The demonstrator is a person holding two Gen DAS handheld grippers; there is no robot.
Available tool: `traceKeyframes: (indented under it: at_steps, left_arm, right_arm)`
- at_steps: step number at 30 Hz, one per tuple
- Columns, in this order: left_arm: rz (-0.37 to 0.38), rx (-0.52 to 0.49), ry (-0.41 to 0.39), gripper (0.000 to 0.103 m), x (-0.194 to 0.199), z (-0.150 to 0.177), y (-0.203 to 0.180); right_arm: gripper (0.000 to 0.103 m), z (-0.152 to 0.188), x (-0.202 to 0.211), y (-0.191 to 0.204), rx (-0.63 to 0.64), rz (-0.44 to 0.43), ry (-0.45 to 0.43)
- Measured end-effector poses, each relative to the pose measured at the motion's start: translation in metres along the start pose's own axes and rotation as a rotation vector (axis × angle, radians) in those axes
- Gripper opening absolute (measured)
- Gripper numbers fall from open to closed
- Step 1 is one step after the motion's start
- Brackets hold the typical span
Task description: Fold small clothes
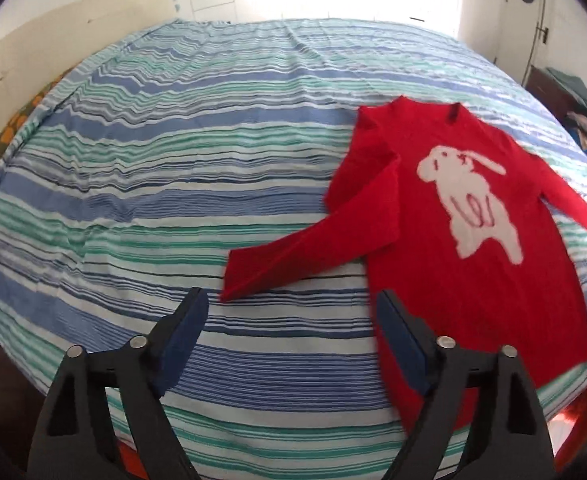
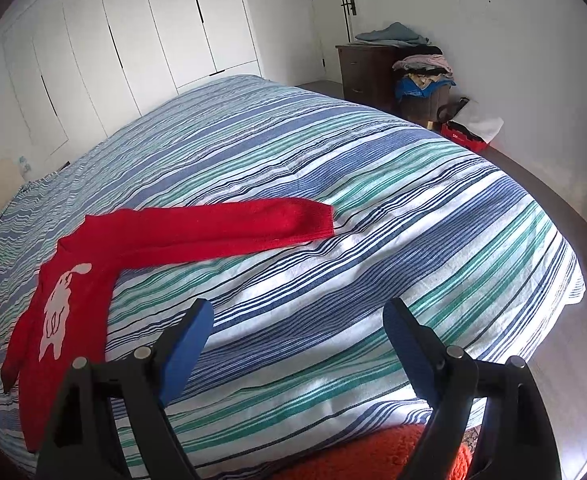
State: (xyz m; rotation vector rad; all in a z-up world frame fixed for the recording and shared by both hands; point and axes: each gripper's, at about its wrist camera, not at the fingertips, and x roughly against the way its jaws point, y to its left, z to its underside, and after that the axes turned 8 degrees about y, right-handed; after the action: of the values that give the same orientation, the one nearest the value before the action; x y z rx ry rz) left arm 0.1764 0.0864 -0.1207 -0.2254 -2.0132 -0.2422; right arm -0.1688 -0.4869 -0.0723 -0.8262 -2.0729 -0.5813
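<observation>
One red sweater (image 1: 465,216) ahead of the jaws — two sleeves, one white rabbit (image 1: 469,200). One striped bed (image 2: 333,184) beneath. Two grippers — left (image 1: 293,320), right (image 2: 299,328) — both spread. One dresser (image 2: 367,70) far ahead.

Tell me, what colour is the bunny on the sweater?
White, with thin red lines, on the red sweater. The bunny shows best in the left wrist view.

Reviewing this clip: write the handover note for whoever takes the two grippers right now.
Left gripper: open, empty, above the bedspread near the cuff of one sleeve.
Right gripper: open, empty, over bare bedspread.
Red sweater lies face up on the bed, rabbit design showing, body flat. One sleeve is angled out to the side; the other sleeve stretches straight out.
Done: sweater laid out. Left: every fold; none is visible yet.
</observation>
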Motion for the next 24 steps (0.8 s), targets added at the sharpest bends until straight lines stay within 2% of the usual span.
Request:
traceKeyframes:
  at_steps: [2, 4, 6, 8, 11, 13, 14, 15, 16, 19, 21, 22, 23, 24]
  left_arm:
    - [-0.009, -0.039, 0.023, 0.087, -0.014, 0.003, 0.014]
    - [-0.019, -0.045, 0.084, 0.086, -0.036, 0.007, 0.035]
    - [-0.010, -0.051, 0.118, 0.082, -0.054, 0.009, 0.048]
    - [-0.010, -0.126, 0.107, 0.081, -0.065, 0.006, 0.042]
    - [-0.060, -0.328, 0.082, 0.080, -0.083, 0.002, 0.012]
    - [-0.092, -0.385, 0.090, 0.072, -0.098, -0.004, 0.001]
    - [-0.066, -0.381, 0.117, 0.057, -0.107, -0.008, 0.000]
    - [-0.024, -0.367, 0.146, 0.023, -0.113, -0.011, 0.003]
    - [0.014, -0.336, 0.171, 0.004, -0.117, -0.014, 0.009]
    - [0.146, -0.152, 0.158, 0.004, -0.097, -0.029, 0.039]
    - [0.292, -0.002, 0.109, 0.003, -0.062, -0.038, 0.070]
    - [0.342, 0.048, 0.092, 0.003, -0.049, -0.041, 0.081]
    - [0.427, 0.141, 0.077, 0.003, -0.031, -0.047, 0.100]
    - [0.464, 0.203, 0.062, 0.004, -0.021, -0.052, 0.114]
  right_arm:
    - [0.086, 0.000, -0.002, -0.003, -0.010, -0.007, 0.011]
    - [0.086, -0.001, -0.006, -0.006, -0.028, -0.016, 0.027]
    - [0.086, -0.001, -0.009, -0.009, -0.044, -0.020, 0.039]
    - [0.086, -0.001, -0.010, -0.010, -0.053, -0.018, 0.047]
    - [0.086, 0.000, -0.012, -0.008, -0.052, -0.004, 0.058]
    - [0.086, 0.000, -0.013, -0.005, -0.040, 0.011, 0.066]
    - [0.086, 0.001, -0.013, -0.002, -0.032, 0.019, 0.070]
    - [0.086, 0.001, -0.015, 0.000, -0.023, 0.028, 0.076]
    - [0.086, 0.001, -0.016, 0.002, -0.015, 0.035, 0.083]
    - [0.086, 0.002, -0.019, 0.006, -0.002, 0.050, 0.096]
    - [0.086, 0.002, -0.019, 0.007, 0.002, 0.055, 0.100]
    - [0.086, 0.003, -0.020, 0.008, 0.002, 0.057, 0.102]
    - [0.086, 0.003, -0.021, 0.007, 0.001, 0.059, 0.104]
    - [0.086, 0.003, -0.021, 0.007, 0.001, 0.058, 0.108]
